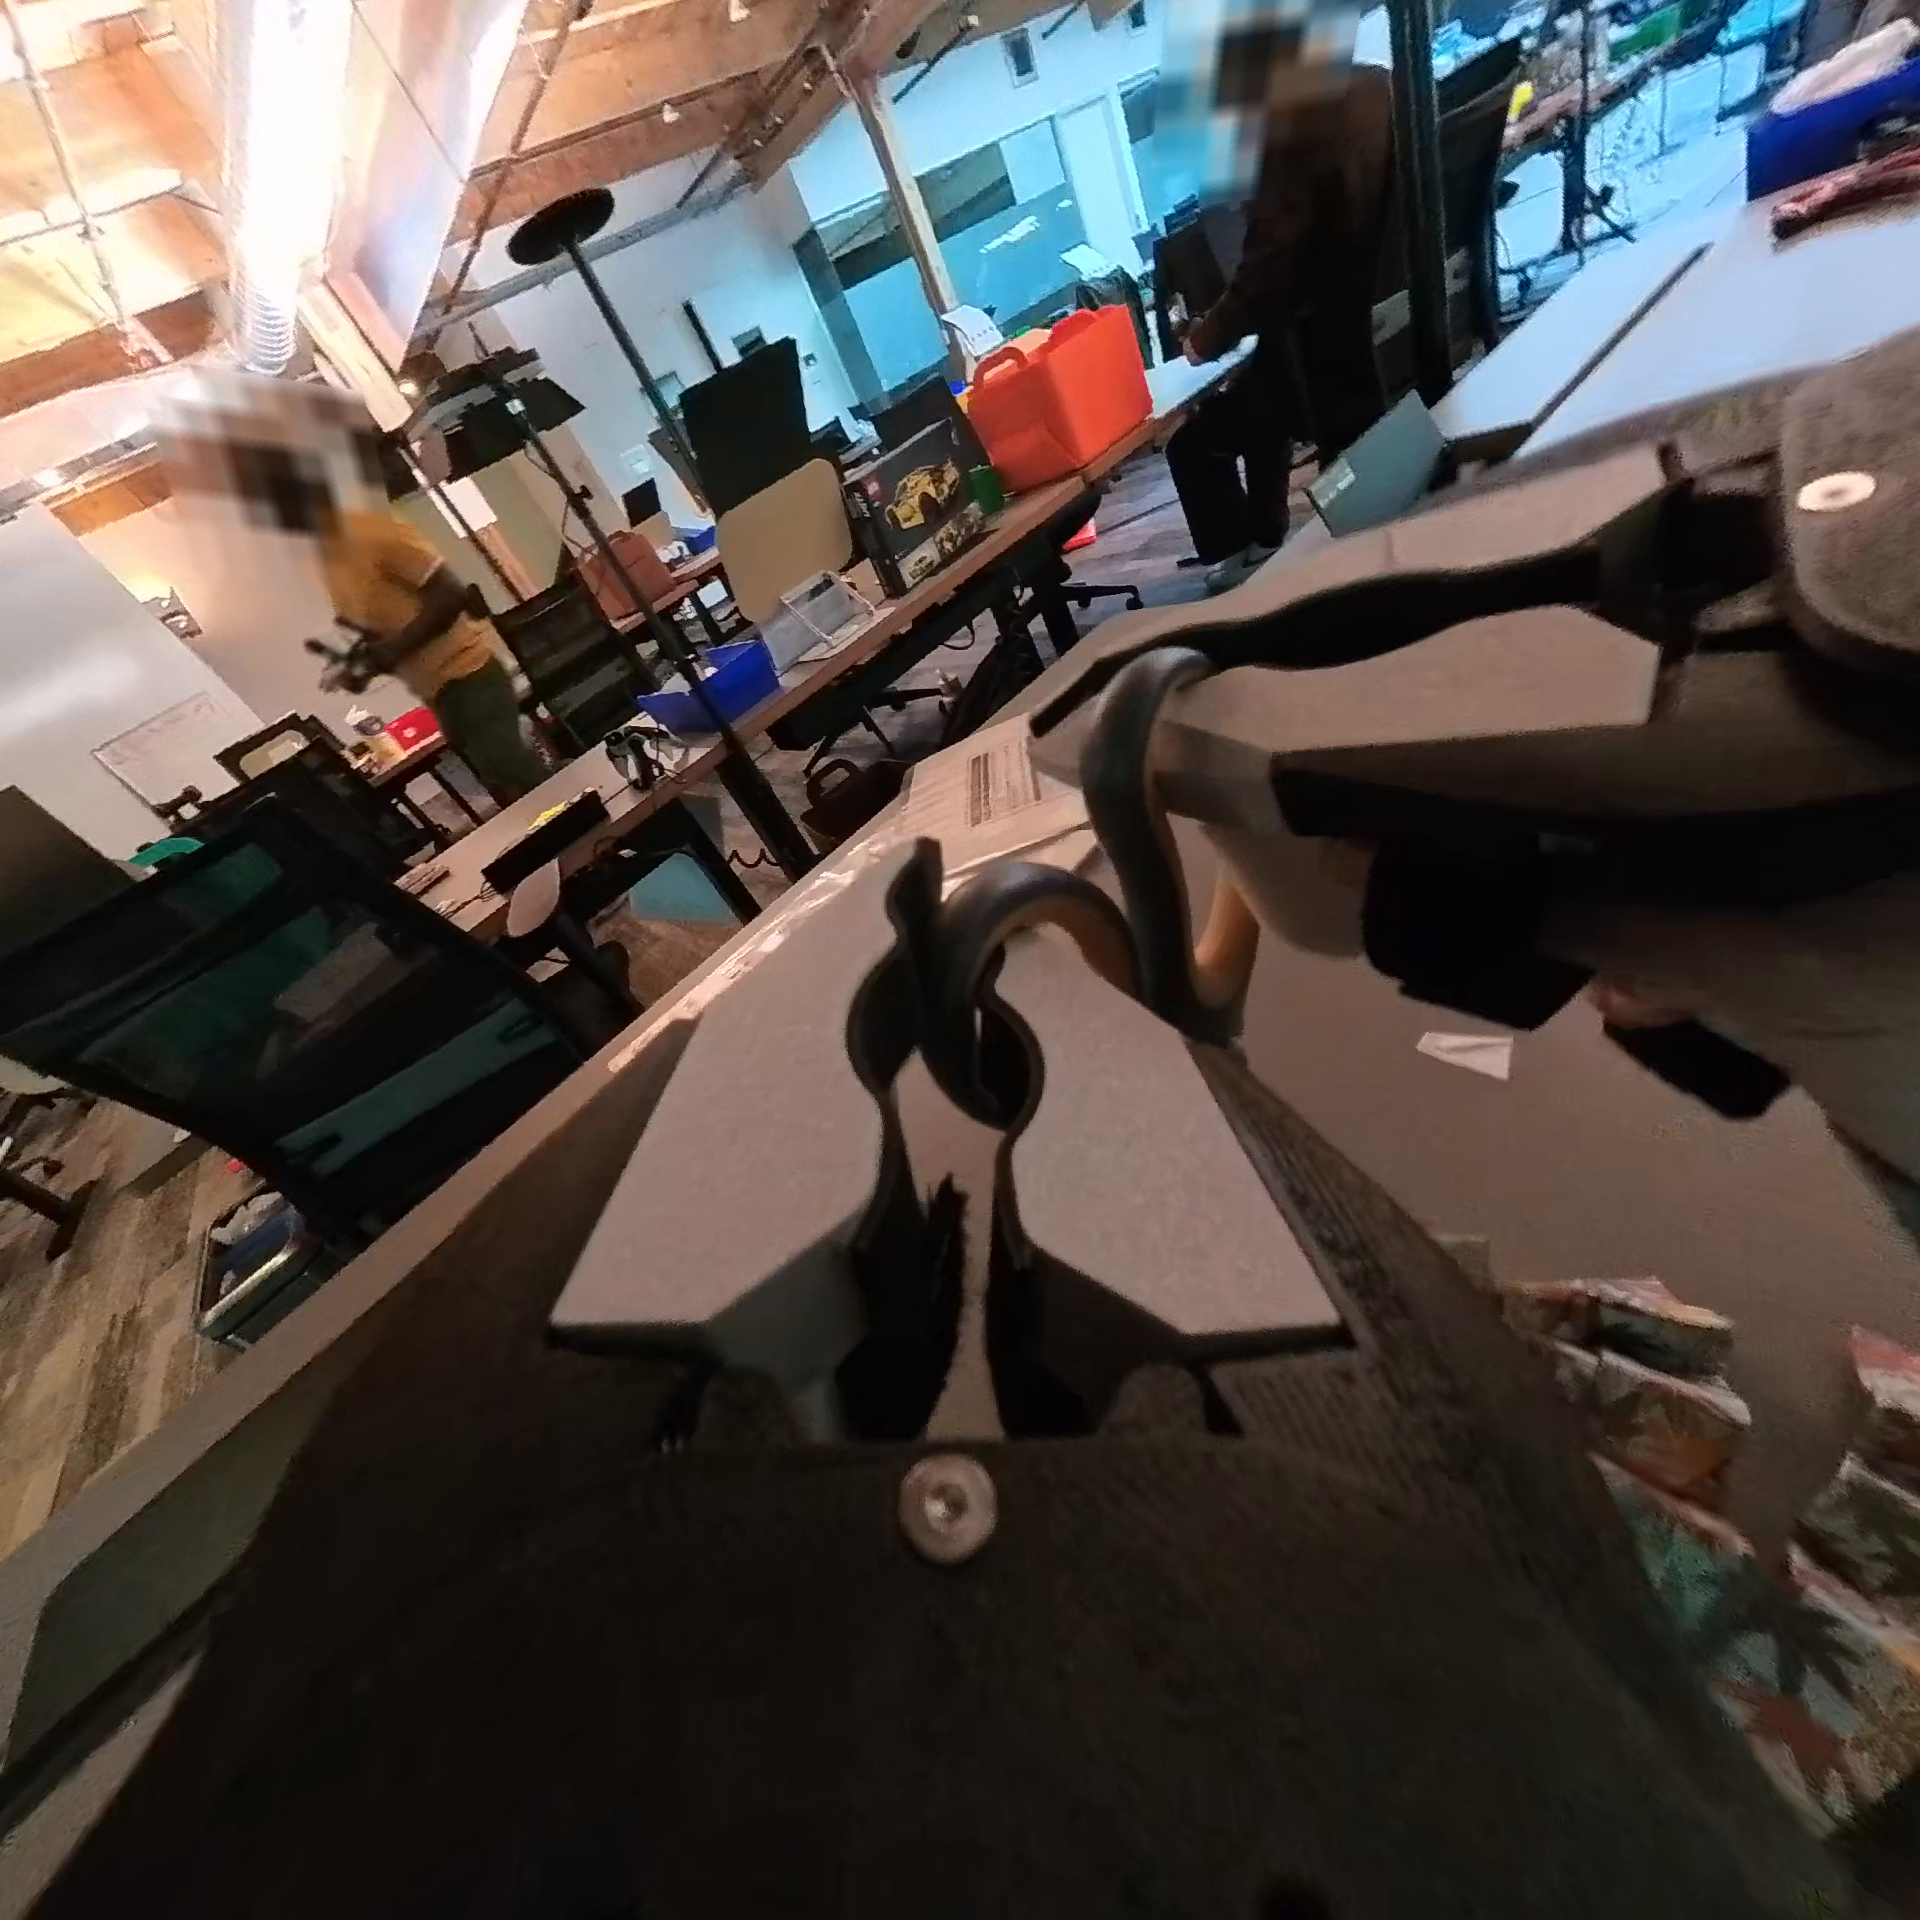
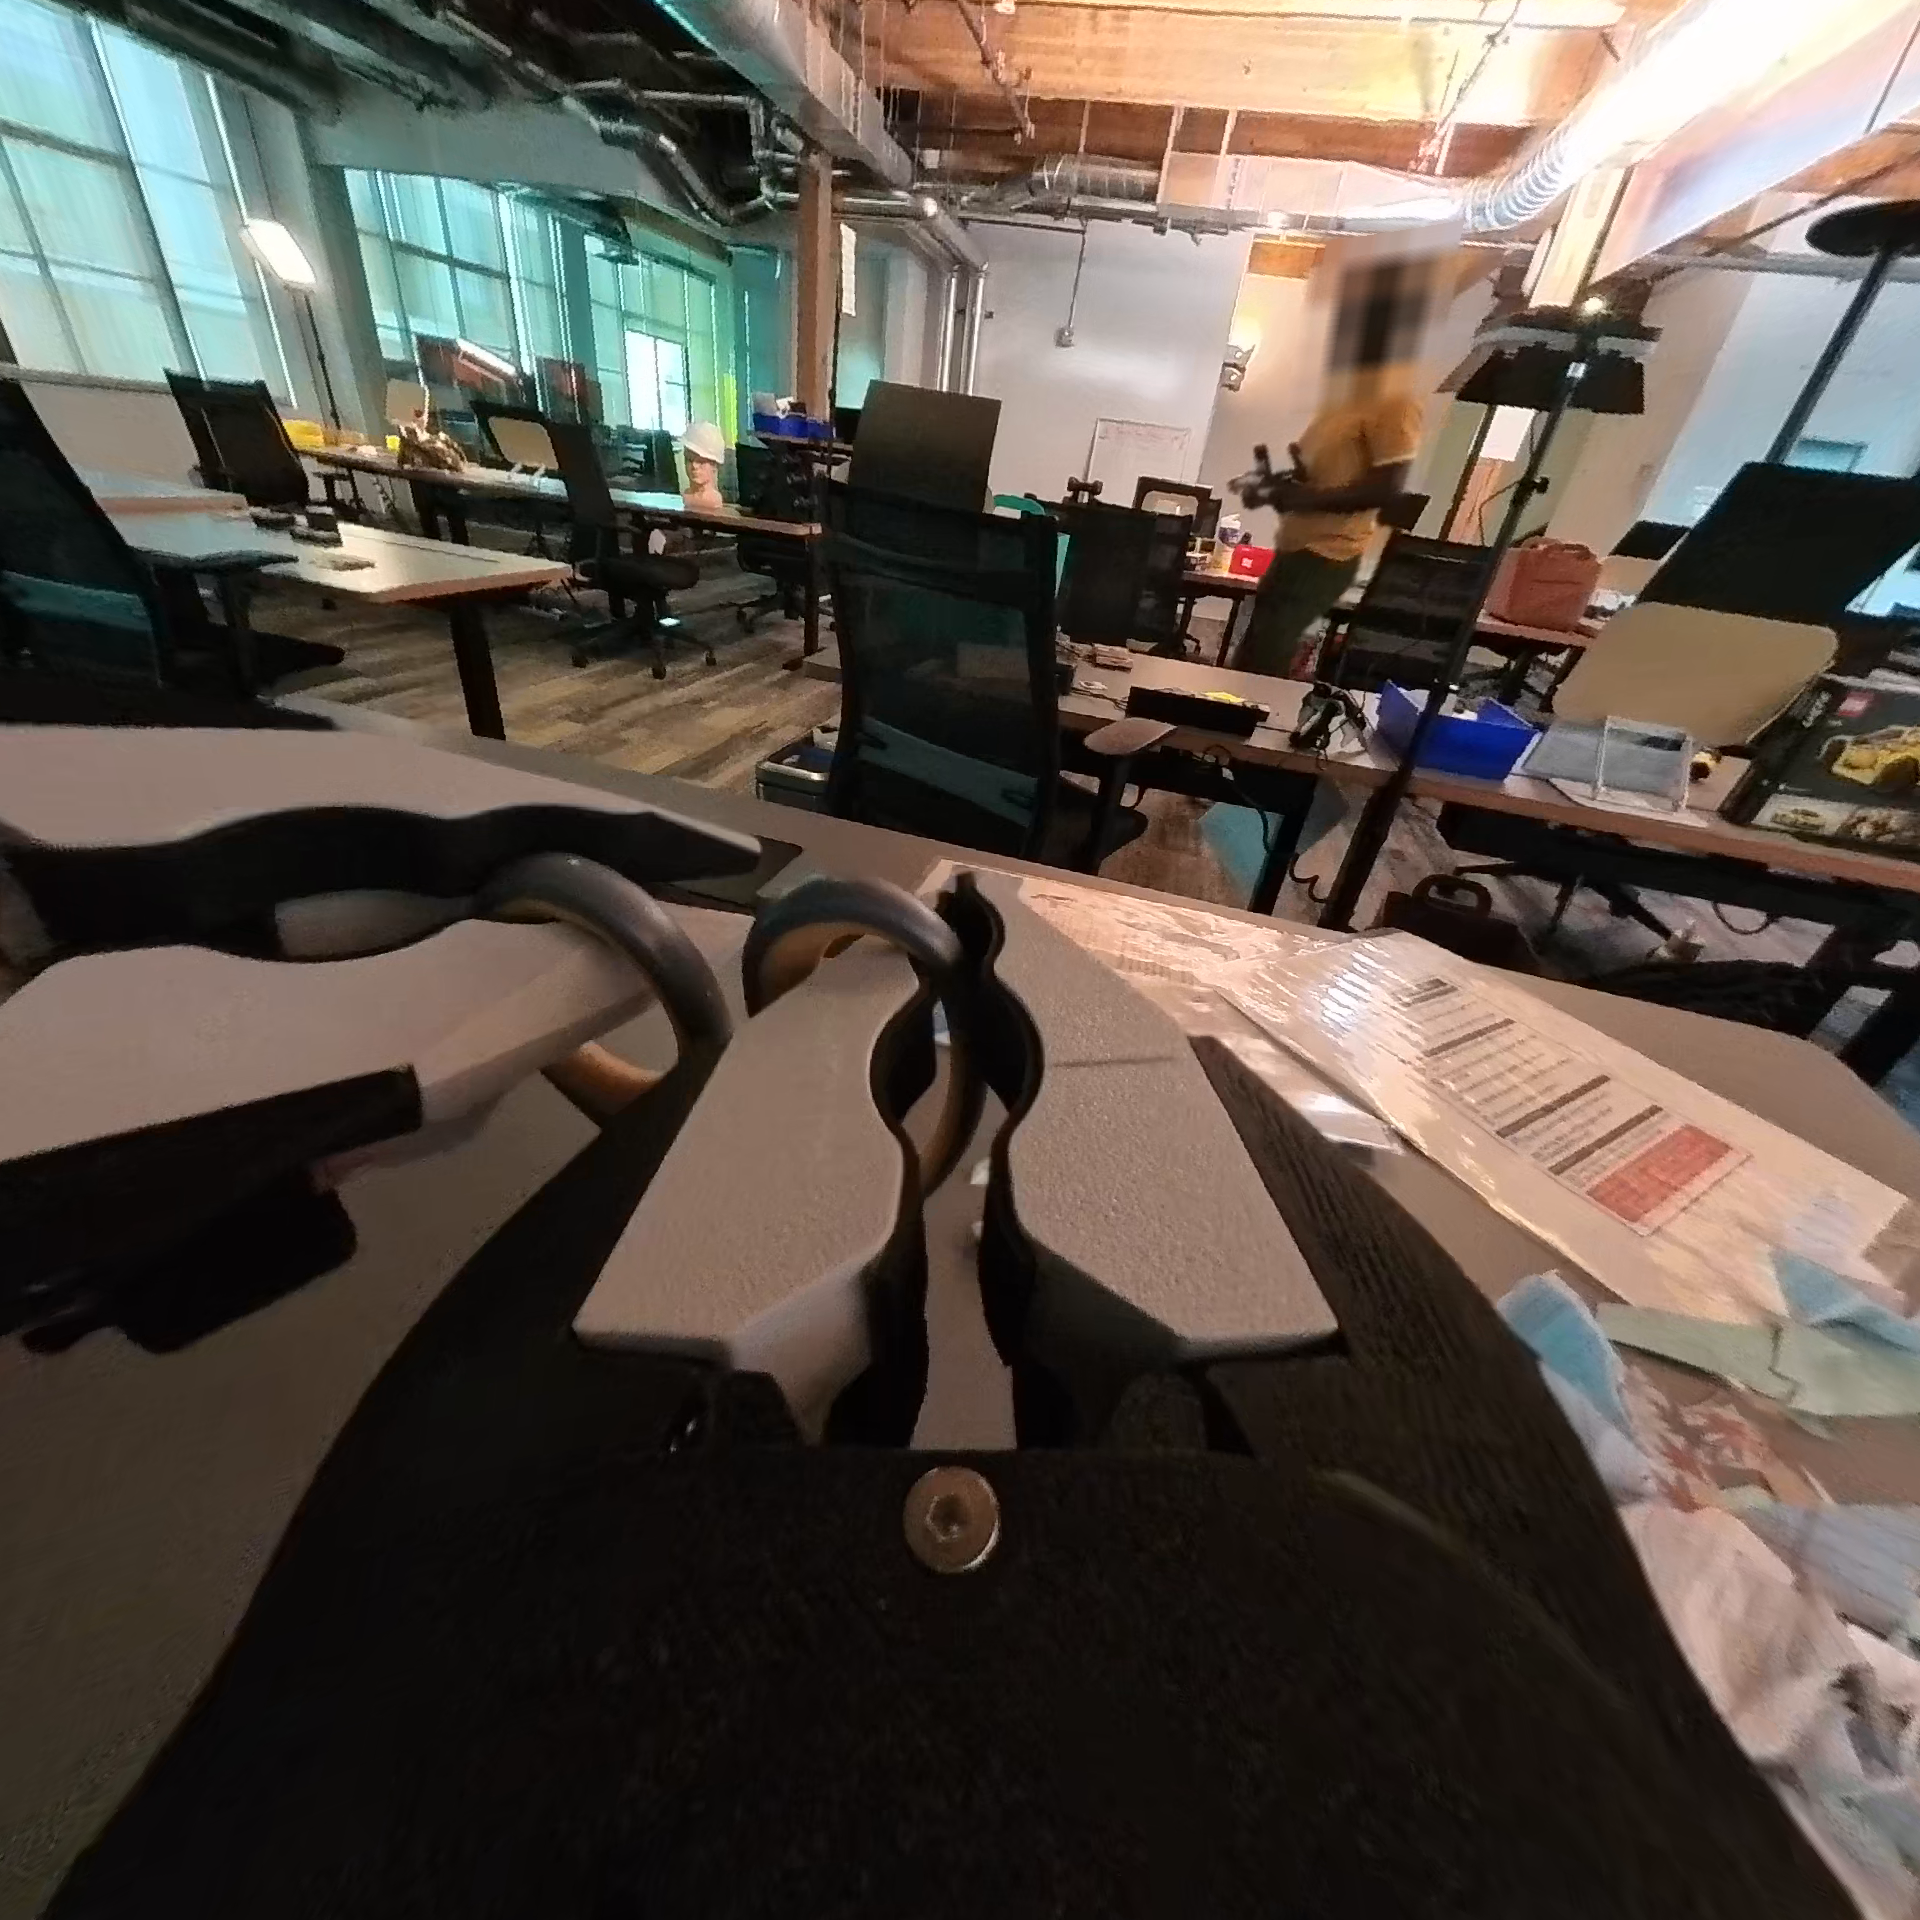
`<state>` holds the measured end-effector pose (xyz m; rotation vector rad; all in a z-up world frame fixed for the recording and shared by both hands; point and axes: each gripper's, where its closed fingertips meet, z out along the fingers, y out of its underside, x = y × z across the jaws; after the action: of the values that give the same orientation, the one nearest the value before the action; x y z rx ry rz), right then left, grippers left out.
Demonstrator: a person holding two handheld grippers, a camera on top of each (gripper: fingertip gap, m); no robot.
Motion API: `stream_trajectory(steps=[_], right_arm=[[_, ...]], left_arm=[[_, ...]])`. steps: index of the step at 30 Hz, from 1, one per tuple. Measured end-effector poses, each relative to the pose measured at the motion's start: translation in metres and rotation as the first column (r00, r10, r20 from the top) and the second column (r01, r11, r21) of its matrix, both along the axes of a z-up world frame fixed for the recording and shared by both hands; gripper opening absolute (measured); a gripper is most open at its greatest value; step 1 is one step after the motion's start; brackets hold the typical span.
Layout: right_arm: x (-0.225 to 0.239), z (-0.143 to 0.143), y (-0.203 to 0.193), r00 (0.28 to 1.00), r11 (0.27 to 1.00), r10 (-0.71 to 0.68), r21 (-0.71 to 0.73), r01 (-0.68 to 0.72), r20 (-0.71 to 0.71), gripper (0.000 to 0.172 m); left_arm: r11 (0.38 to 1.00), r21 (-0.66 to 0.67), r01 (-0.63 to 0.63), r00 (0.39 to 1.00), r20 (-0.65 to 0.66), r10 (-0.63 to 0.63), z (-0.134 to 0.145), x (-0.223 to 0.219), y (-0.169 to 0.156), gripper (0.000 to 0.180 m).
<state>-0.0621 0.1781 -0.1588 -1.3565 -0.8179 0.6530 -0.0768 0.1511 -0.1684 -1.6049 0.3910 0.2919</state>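
My left gripper (image 1: 940,940) is shut on a dark blue ring handle (image 1: 1049,909) with a tan inner side, which curves out of its closed fingertips. My right gripper (image 1: 1127,717) comes in from the right and is shut on a second, joined ring (image 1: 1138,842). In the right wrist view my right gripper (image 2: 961,920) pinches its ring (image 2: 852,914), which loops round one finger. The left gripper (image 2: 613,904) at the left pinches the other ring (image 2: 675,966) in the same way. Both rings hang just above the grey table (image 2: 156,1507). What the rings belong to is hidden.
Laminated printed sheets (image 2: 1507,1070) lie on the table ahead at the right. Blue and green paper scraps (image 2: 1766,1351) and patterned paper pieces (image 1: 1662,1403) lie at the right. A mesh office chair (image 2: 935,675) stands beyond the table edge. People stand far off among desks.
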Motion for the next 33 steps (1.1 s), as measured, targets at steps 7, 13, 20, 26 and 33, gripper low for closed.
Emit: stream_trajectory(steps=[7, 13, 20, 26, 33], right_arm=[[0.011, 0.001, 0.011, 1.000, 1.000, -0.024, -0.009, 0.024, 0.001, 0.000], [0.027, 0.000, 0.025, 0.998, 0.997, -0.062, -0.040, 0.061, -0.022, 0.000], [0.043, -0.001, 0.041, 0.994, 0.993, -0.094, -0.081, 0.089, -0.051, 0.000], [0.051, -0.009, 0.052, 0.994, 0.986, -0.082, -0.150, 0.070, -0.079, 0.000], [0.049, -0.014, 0.053, 0.995, 0.982, -0.045, -0.187, 0.028, -0.089, 0.000]], left_arm=[[1.000, -0.001, 0.006, 0.997, -0.083, -0.006, -0.001, -0.004, 0.000, 0.000], [1.000, 0.011, -0.016, 0.997, -0.071, 0.017, 0.002, -0.015, -0.001, 0.000], [0.998, 0.034, -0.053, 0.999, -0.003, 0.053, 0.009, -0.036, -0.003, 0.000], [1.000, -0.001, -0.030, 0.987, 0.156, 0.030, -0.001, -0.053, 0.002, 0.000], [1.000, -0.016, -0.014, 0.971, 0.238, 0.017, -0.003, -0.066, 0.002, 0.001]])
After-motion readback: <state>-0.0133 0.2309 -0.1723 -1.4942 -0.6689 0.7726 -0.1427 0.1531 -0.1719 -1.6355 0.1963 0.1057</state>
